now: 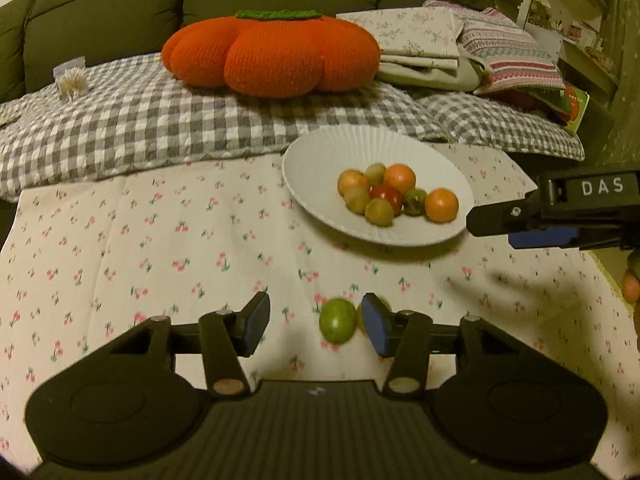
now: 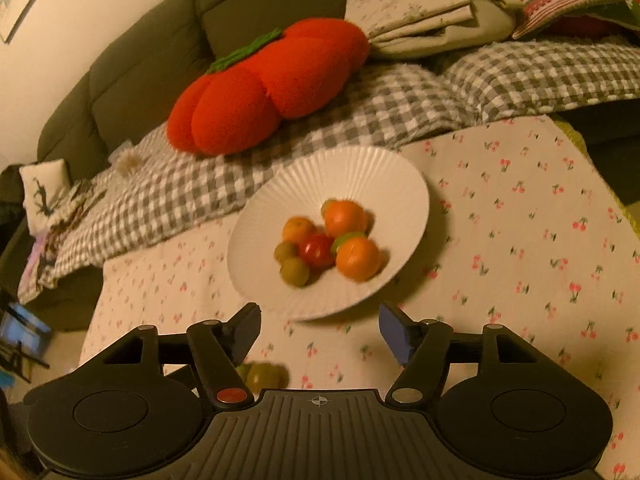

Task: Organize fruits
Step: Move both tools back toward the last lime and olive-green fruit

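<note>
Left claw [image 1: 316,322]: I see its blue-padded jaws standing apart, gripping nothing; they point down at the cloth.
Green fruit: a small round green fruit [image 1: 337,321] lies on the cloth between the left claw's jaws, close to its right pad; I cannot tell whether it touches that pad. A second fruit shows only as a sliver behind that pad.
Right claw [image 2: 320,330]: its jaws are wide and empty; only bare cloth lies between the pads.
Plate: a white fluted round plate [image 2: 360,168] sits just ahead of the right claw, and ahead and to the right of the left claw.
Fruits on plate: a cluster of small round orange, olive-green and red fruits [image 2: 326,240] lies huddled near the plate's middle, touching one another.
Stray fruit by right claw: an olive-green round fruit [image 2: 264,374] lies on the cloth below and behind the right claw's left finger, partly hidden by it.
Bench: a white cloth printed with small red cherries [image 1: 120,240] covers the bench under both claws.
Beyond the plate: a grey-and-white checked quilt [image 1: 140,128] carries a knitted orange pumpkin-shaped cushion [image 1: 272,52] with a green top, well ahead of both claws.
Other claw in the left view: the right claw's black body, marked DAS, reaches in from the right, next to the plate's rim.
</note>
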Demonstrator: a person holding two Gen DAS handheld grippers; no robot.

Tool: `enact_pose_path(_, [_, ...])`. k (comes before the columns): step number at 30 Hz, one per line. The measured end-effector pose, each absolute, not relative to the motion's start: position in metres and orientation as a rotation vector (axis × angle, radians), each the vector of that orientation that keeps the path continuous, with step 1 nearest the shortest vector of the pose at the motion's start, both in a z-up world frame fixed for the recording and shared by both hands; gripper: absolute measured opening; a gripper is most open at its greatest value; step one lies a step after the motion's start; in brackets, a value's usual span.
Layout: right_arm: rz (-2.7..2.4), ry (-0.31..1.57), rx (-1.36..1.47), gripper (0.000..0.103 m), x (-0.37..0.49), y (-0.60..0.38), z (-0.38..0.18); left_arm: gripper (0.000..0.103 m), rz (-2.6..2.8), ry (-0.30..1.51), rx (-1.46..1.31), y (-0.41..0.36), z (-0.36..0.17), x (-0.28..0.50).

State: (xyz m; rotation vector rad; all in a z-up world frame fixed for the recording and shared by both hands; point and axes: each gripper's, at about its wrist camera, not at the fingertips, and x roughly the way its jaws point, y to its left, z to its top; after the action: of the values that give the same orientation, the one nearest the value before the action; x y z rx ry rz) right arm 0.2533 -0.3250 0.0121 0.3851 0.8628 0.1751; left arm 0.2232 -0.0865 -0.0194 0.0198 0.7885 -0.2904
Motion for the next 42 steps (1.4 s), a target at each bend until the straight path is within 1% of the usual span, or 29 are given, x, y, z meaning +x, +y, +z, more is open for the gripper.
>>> enact_pose_path(4, [0.196,0.885,0.374,0.068,0.244,-0.317,0.010,0.053,-0.301,0.816,0.035,-0.086,-0.029,0.216])
enact_pose_path(6, [0.207,0.898,0.361,0.074,0.239,-0.311,0.009,0.053,-0.320,0.825,0.065,-0.091,-0.034,0.216])
enact_pose_path(7, [0.213,0.905,0.356,0.075,0.238,-0.309,0.008,0.053,-0.326,0.824,0.082,-0.093,-0.036,0.216])
enact_pose_path(10, [0.226,0.914,0.341,0.075,0.236,-0.303,0.006,0.053,-0.308,0.828,0.128,-0.098,-0.044,0.220])
enact_pose_path(19, [0.202,0.945,0.331,0.076,0.241,-0.302,-0.003,0.051,-0.298,0.837,0.142,-0.103,-0.061,0.237])
enact_pose_path(22, [0.205,0.949,0.323,0.076,0.241,-0.301,-0.005,0.053,-0.313,0.833,0.145,-0.106,-0.066,0.241])
enact_pose_path(27, [0.209,0.959,0.317,0.076,0.241,-0.298,-0.007,0.053,-0.325,0.816,0.158,-0.114,-0.069,0.244])
enact_pose_path(30, [0.208,0.959,0.317,0.076,0.241,-0.297,-0.007,0.051,-0.332,0.809,0.147,-0.116,-0.071,0.245])
enact_pose_path(32, [0.206,0.958,0.319,0.076,0.241,-0.298,-0.007,0.046,-0.345,0.800,0.152,-0.118,-0.072,0.245])
enact_pose_path(33, [0.206,0.958,0.320,0.076,0.241,-0.298,-0.007,0.044,-0.355,0.794,0.152,-0.120,-0.072,0.244])
enact_pose_path(37, [0.202,0.958,0.322,0.076,0.242,-0.299,-0.007,0.042,-0.397,0.779,0.141,-0.123,-0.072,0.244])
enact_pose_path(41, [0.202,0.957,0.322,0.076,0.242,-0.300,-0.007,0.029,-0.380,0.767,0.163,-0.125,-0.074,0.245])
enact_pose_path(42, [0.202,0.957,0.321,0.076,0.242,-0.300,-0.007,0.029,-0.377,0.771,0.147,-0.124,-0.073,0.247])
